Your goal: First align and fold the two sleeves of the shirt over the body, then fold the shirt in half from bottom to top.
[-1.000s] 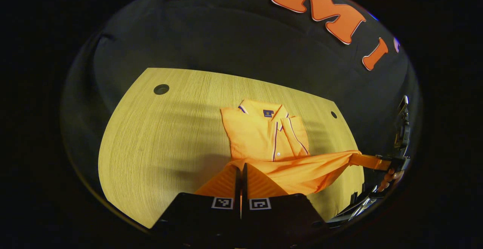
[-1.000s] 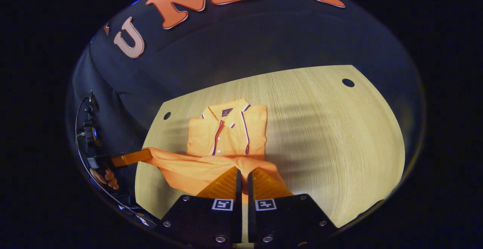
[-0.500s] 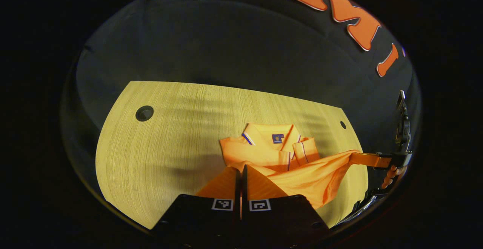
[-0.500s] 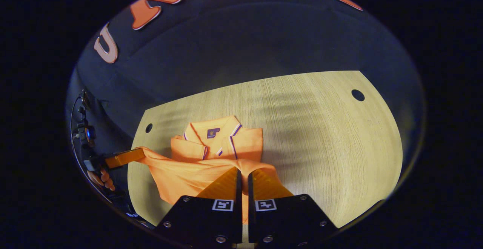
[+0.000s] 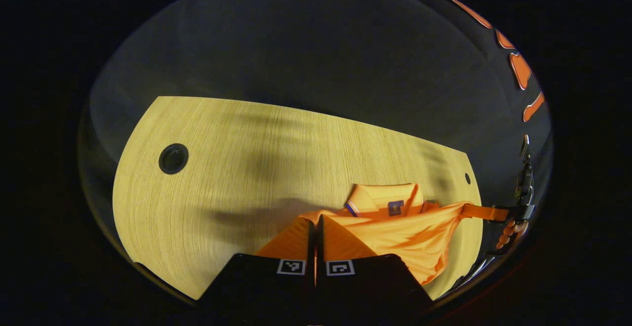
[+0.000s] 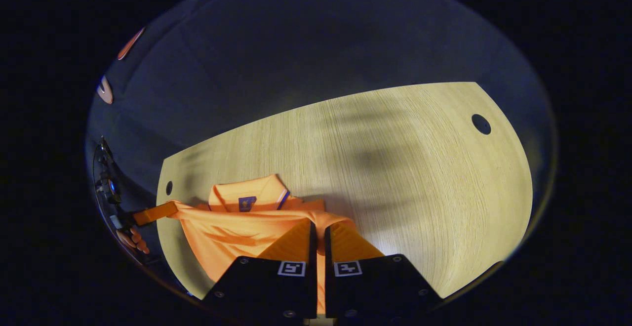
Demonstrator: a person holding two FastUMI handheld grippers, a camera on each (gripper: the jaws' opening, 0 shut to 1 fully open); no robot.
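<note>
Both grippers, left gripper [image 5: 314, 223] and right gripper [image 6: 318, 228], stay clamped on the shirt [image 5: 400, 234] hem, now carried up near the collar [image 5: 382, 198] (buttons covered since a second ago); bottom-to-top fold nearly landed.

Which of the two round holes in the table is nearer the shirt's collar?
In the left gripper view, the small hole near the table's right edge, just beyond the collar. The larger-looking hole sits far left across bare table.

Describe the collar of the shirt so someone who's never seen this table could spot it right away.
On the pale wooden table lies an orange shirt, its bottom hem lifted. Beyond that raised fabric sits the collar, the part with a dark striped edge and a small dark label inside.
</note>
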